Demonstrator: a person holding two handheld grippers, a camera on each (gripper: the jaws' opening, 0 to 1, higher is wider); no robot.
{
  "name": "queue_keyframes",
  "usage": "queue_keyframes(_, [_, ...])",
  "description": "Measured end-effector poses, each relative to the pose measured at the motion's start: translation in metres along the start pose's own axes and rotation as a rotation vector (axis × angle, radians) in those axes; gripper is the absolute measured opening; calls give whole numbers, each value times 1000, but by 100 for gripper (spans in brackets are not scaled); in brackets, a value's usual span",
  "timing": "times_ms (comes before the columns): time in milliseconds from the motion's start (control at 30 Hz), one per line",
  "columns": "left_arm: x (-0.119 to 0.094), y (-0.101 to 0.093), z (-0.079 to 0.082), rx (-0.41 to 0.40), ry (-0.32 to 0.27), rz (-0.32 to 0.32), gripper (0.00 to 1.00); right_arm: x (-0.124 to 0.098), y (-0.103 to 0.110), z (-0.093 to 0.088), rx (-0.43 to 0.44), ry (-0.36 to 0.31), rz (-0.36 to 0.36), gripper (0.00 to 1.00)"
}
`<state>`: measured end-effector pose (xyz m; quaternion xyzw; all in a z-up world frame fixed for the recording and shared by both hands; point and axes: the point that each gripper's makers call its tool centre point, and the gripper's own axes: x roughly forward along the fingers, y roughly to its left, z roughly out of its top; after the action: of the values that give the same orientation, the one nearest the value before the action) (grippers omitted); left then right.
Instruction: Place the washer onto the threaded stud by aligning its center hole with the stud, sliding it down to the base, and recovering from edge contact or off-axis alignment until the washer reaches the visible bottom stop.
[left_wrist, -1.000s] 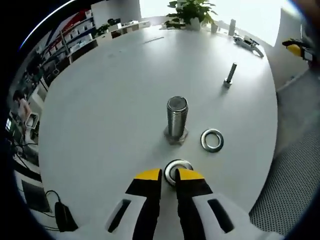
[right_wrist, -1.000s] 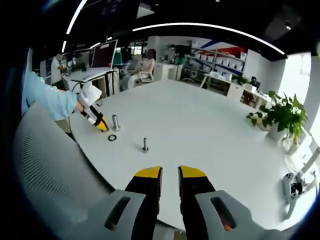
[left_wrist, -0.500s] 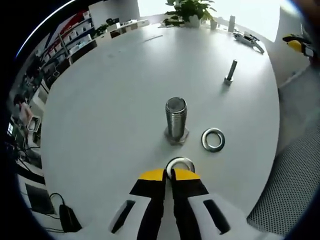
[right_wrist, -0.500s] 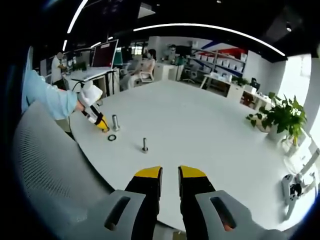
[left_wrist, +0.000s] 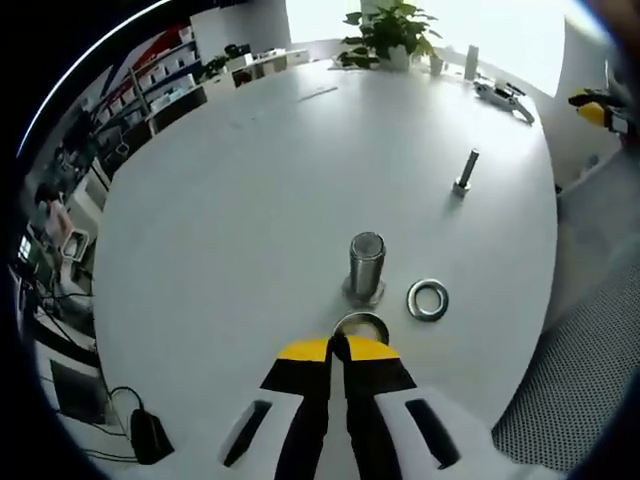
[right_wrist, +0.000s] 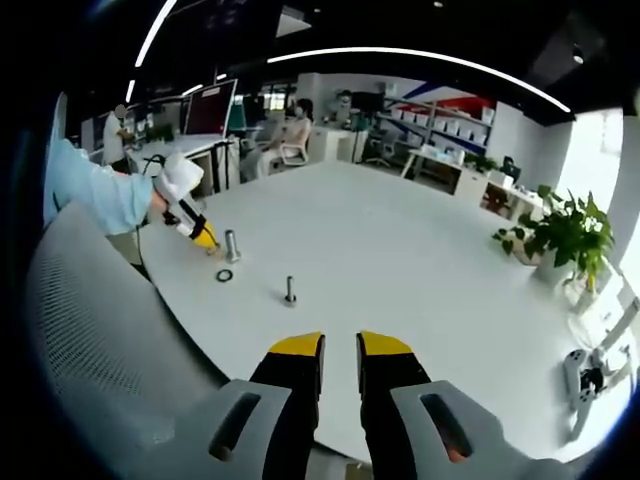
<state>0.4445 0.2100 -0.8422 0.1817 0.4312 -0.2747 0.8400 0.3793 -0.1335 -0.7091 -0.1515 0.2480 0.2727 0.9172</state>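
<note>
Just short of the threaded stud (left_wrist: 366, 266) I've got the left gripper (left_wrist: 337, 348) clenched on a washer (left_wrist: 360, 324) — 2nd washer (left_wrist: 427, 299) lies flat beside the stud. Right gripper (right_wrist: 340, 347) hangs w/ jaws apart, holding nothing, over the table (right_wrist: 420, 260) edge.

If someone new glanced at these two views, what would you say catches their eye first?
Probably the yellow-tipped left gripper, shut on a washer just short of the upright threaded stud on the white round table. A second washer lies flat beside the stud, and a smaller bolt stands farther off. The right gripper hangs slightly open, empty, at the table's edge.
</note>
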Motion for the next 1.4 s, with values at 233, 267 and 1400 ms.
queue_keyframes(233, [-8,-4,11,12,-19,-9,2,0,0,0,0,-1,0,15])
queue_keyframes(267, [-9,-5,12,12,-18,-13,2,0,0,0,-1,-1,0,15])
queue_keyframes(1400, [-10,-5,56,25,20,-25,2,0,-1,0,-5,4,-4,15])
